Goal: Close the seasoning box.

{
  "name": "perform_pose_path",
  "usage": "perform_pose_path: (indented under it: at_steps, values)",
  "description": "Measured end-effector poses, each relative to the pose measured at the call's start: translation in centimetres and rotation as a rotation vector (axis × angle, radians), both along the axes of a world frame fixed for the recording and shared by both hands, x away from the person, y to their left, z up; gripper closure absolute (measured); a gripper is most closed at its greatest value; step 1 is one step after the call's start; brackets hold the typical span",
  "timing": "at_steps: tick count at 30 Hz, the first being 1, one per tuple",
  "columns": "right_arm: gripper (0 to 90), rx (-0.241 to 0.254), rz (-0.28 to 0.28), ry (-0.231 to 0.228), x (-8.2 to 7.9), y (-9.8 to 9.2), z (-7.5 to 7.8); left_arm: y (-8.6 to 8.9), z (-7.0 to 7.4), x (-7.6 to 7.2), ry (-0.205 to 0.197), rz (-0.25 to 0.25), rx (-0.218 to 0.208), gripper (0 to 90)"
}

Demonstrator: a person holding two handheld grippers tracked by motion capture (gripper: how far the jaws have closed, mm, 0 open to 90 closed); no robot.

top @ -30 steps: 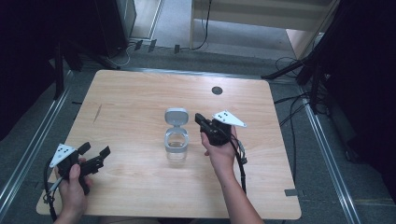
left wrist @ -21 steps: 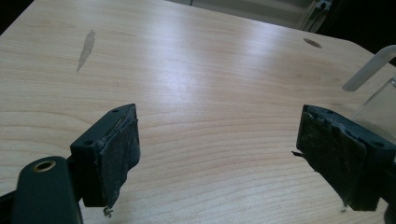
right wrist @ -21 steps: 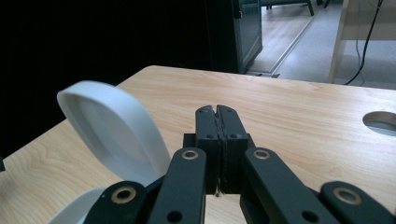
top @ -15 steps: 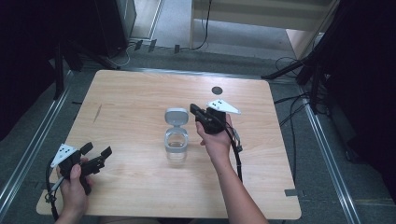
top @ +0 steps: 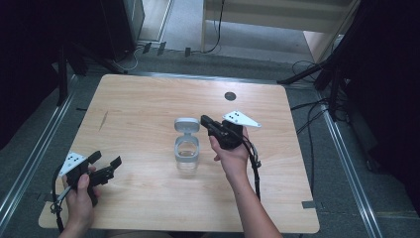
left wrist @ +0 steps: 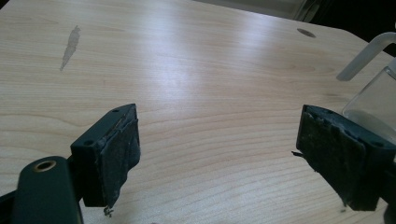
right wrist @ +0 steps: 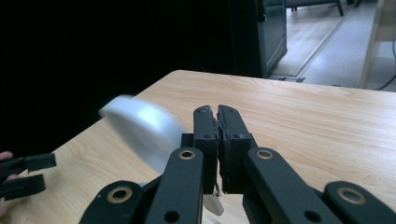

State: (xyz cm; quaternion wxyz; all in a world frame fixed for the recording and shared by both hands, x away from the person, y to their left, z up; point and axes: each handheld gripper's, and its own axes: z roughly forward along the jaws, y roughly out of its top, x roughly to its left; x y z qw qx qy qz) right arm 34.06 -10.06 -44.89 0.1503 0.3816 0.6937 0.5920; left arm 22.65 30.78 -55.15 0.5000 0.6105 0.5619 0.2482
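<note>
Clear jar [top: 186, 154] near the middle of the counter [top: 138, 104], upright, mouth open, hinged grey lid [top: 186, 124] flipped back on the far side. Probably left there so both hands can reach it.

Just right of the lid, right gripper [top: 208, 123], fingers [right wrist: 218, 140] pressed together on nothing, tip pointed at the lid's edge. Likely shut on purpose, to nudge the lid rather than pinch it; contact with the lid not clear.

Well apart at the near left corner, left gripper [top: 108, 168] low over the counter, fingers [left wrist: 114, 149] spread wide and empty, aimed toward the jar, perhaps ready to steady it.
</note>
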Motion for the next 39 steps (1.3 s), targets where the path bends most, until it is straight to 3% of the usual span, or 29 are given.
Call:
perform_pose_path:
  at_steps: [5,7,13,16,17,20,24,26,30,31,32,35,39]
  values:
    - [86.0,0.003,-0.021,-0.004,-0.2,-0.4,0.2,0.0,0.0,0.1,0.003,-0.003,0.002,13.7]
    - [90.0,0.017,-0.049,0.013,1.0,0.1,0.5,-0.2,0.0,0.1,0.007,-0.002,0.009,13.8]
    - [90.0,-0.006,-0.01,0.05,2.7,2.1,0.2,0.0,0.0,0.1,0.002,-0.009,-0.007,13.8]
    - [90.0,-0.002,0.018,0.054,2.2,2.1,0.0,0.1,-0.1,0.1,0.0,-0.013,-0.02,13.8]
    - [90.0,-0.009,0.038,0.052,1.4,1.9,-0.2,0.1,-0.1,0.1,-0.001,-0.015,-0.022,13.8]
    - [90.0,-0.026,0.044,0.043,0.6,1.6,-0.4,0.0,0.0,0.1,0.004,-0.02,-0.01,13.8]
    - [88.9,-0.034,-0.002,0.037,-0.6,-0.6,-1.2,-0.1,0.0,0.1,0.002,-0.022,-0.006,13.9]
    - [79.2,-0.036,-0.04,0.031,-0.8,-1.9,-1.7,0.0,0.0,0.1,0.004,-0.019,-0.009,13.9]
    - [51.2,-0.049,-0.138,0.026,-1.3,-4.9,-2.7,-0.2,0.0,0.1,0.006,-0.016,0.004,13.9]
    - [51.2,-0.049,-0.138,0.026,-1.3,-4.9,-2.7,-0.2,0.0,0.1,0.006,-0.016,0.004,13.9]
    - [37.1,-0.075,-0.179,0.028,-1.5,-6.2,-3.1,-0.2,0.0,0.1,0.005,-0.018,0.008,13.9]
    - [30.8,-0.101,-0.218,0.033,-2.2,-8.3,-3.8,-0.2,0.0,0.1,0.005,-0.017,0.004,13.9]
    - [29.4,-0.119,-0.25,0.049,-3.2,-10.7,-4.8,-0.2,0.0,0.1,0.006,-0.018,0.009,13.9]
